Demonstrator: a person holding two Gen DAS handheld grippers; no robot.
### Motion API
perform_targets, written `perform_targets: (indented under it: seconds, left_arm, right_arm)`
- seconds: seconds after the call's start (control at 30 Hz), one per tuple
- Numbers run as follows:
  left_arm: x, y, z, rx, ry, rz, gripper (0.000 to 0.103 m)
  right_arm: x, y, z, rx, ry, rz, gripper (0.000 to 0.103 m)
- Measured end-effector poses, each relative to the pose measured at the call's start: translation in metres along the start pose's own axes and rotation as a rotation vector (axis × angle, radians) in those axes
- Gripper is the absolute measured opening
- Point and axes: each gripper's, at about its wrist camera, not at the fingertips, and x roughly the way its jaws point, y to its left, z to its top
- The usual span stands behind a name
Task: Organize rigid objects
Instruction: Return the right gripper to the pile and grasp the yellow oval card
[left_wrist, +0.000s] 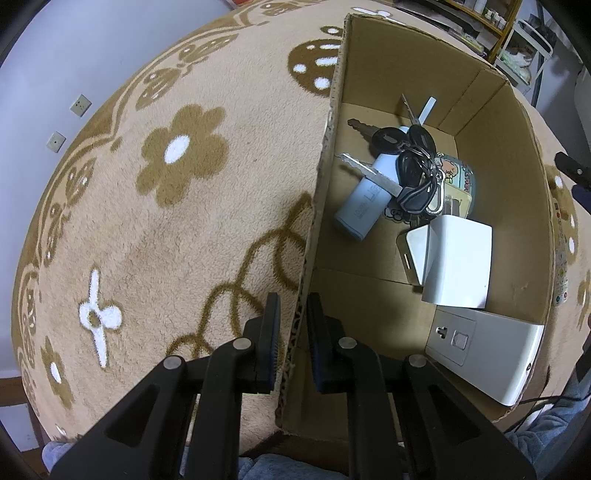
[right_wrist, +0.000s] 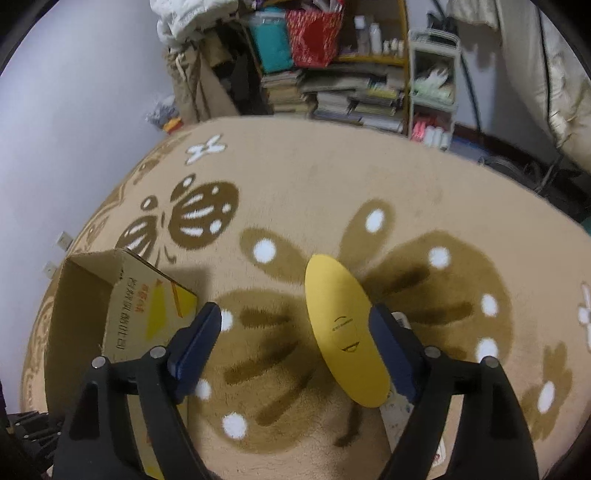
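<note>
Cardboard box (left_wrist: 424, 74) is seen standing on a tan carpet (left_wrist: 184, 221) patterned with brown flowers and butterflies, its near wall clamped between the two pads of the left gripper (left_wrist: 293, 332). Inside the box, a bunch of keys (left_wrist: 410, 166) is heaped over a pale blue rectangular case (left_wrist: 364, 210), with a picture-printed item partly hidden beneath. A white adapter block (left_wrist: 458, 266) is propped nearer the camera, and a white wall-socket plate (left_wrist: 484, 354) is leaned against the box's near right corner.

In the right wrist view, the right gripper (right_wrist: 295, 343) is held spread wide above the carpet. A yellow oval object (right_wrist: 341, 332) is seen tilted against the inner face of its right finger (right_wrist: 391, 350); whether it is touched or merely lying beside that finger cannot be told. The left finger is well apart from it. The box appears at the lower left, with a cluttered bookshelf (right_wrist: 351, 74) behind.
</note>
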Motion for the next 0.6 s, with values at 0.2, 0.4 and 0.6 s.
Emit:
perform_targets:
  seconds: [0.2,0.4,0.6]
  left_arm:
    - [0.001,0.0,0.0,0.004,-0.001,0.004,0.014]
    - [0.001,-0.001,0.002,0.005,0.0,0.005,0.014]
    - [0.001,-0.001,0.002,0.006,0.0,0.006,0.014]
  right_arm:
    - [0.028,-0.01,0.01,-0.057,0.057,-0.072,0.087]
    - [0.047,-0.021,0.011,-0.084,0.107,-0.081,0.087]
    - [0.07,-0.023,0.01,-0.103,0.179,-0.032,0.087]
